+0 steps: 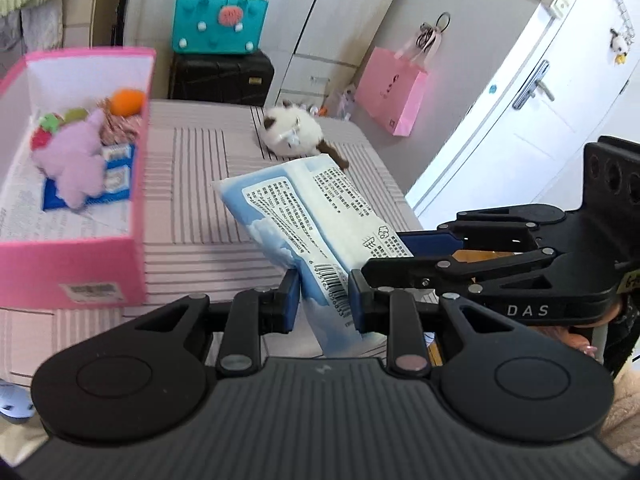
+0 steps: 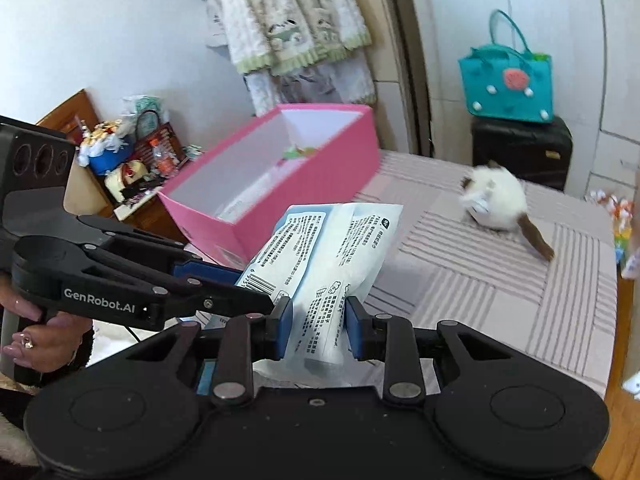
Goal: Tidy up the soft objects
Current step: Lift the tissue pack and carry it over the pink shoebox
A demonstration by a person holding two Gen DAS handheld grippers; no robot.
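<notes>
Two grippers are clamping one soft blue-and-white packet [image 1: 312, 216] between us: our left gripper [image 1: 323, 300] is pinching its barcode end with the jaws drawn narrow, and our right gripper [image 2: 318, 326] is squeezing the neighbouring corner, pads pressing the wrapper on both sides. We are holding the packet tilted, lifted clear of the striped pink bedcover [image 1: 192, 184]. Farther off to the left, the pink box [image 1: 80, 272] is sitting open on the cover, and a purple plush toy [image 1: 76, 160] is lying inside it on a blue pack, with an orange ball [image 1: 127, 102] behind. Beyond the packet, a white plush cat [image 1: 292, 132] is lying on the cover, well apart from the box. A teal bag [image 1: 219, 20] is standing farthest away on a black suitcase [image 1: 222, 78].
</notes>
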